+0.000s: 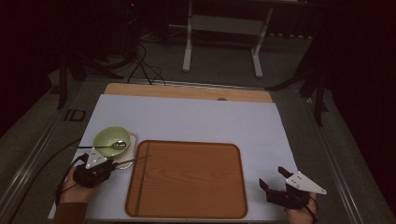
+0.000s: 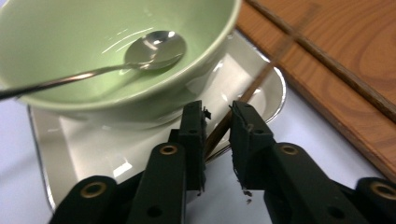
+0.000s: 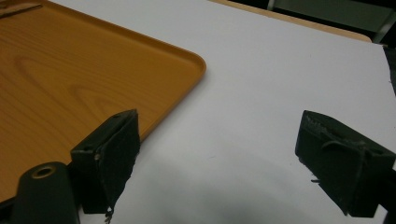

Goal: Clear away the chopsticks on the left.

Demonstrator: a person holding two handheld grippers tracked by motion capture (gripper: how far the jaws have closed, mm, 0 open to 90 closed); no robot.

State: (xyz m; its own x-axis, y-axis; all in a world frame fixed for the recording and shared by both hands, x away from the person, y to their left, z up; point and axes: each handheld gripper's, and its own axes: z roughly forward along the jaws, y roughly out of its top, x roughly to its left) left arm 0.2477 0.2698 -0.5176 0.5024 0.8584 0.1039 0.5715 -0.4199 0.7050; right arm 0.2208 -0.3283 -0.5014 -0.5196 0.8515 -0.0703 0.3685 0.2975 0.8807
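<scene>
A pale green bowl (image 1: pixel 111 138) (image 2: pixel 93 46) with a metal spoon (image 1: pixel 119 144) (image 2: pixel 154 46) in it stands on a white square plate (image 1: pixel 132 150) (image 2: pixel 70 154) left of a wooden tray (image 1: pixel 187 179) (image 2: pixel 336 28) (image 3: pixel 70 70). A dark chopstick (image 1: pixel 137 159) (image 2: pixel 252 88) slants from the plate toward the tray. My left gripper (image 1: pixel 116 163) (image 2: pixel 218 119) has its jaws narrowly apart around the chopstick's near end, with a gap still showing beside it. A second chopstick (image 1: pixel 140 182) (image 2: pixel 336 70) lies along the tray's left side. My right gripper (image 1: pixel 273 177) (image 3: pixel 219 135) stands open over the white mat, right of the tray.
A white mat (image 1: pixel 210 121) (image 3: pixel 280 70) covers the wooden table. Beyond the far edge are cables (image 1: pixel 144 65) on the floor and a white table frame (image 1: pixel 224 28). A cable (image 1: pixel 37 172) trails from the left gripper off the mat's left edge.
</scene>
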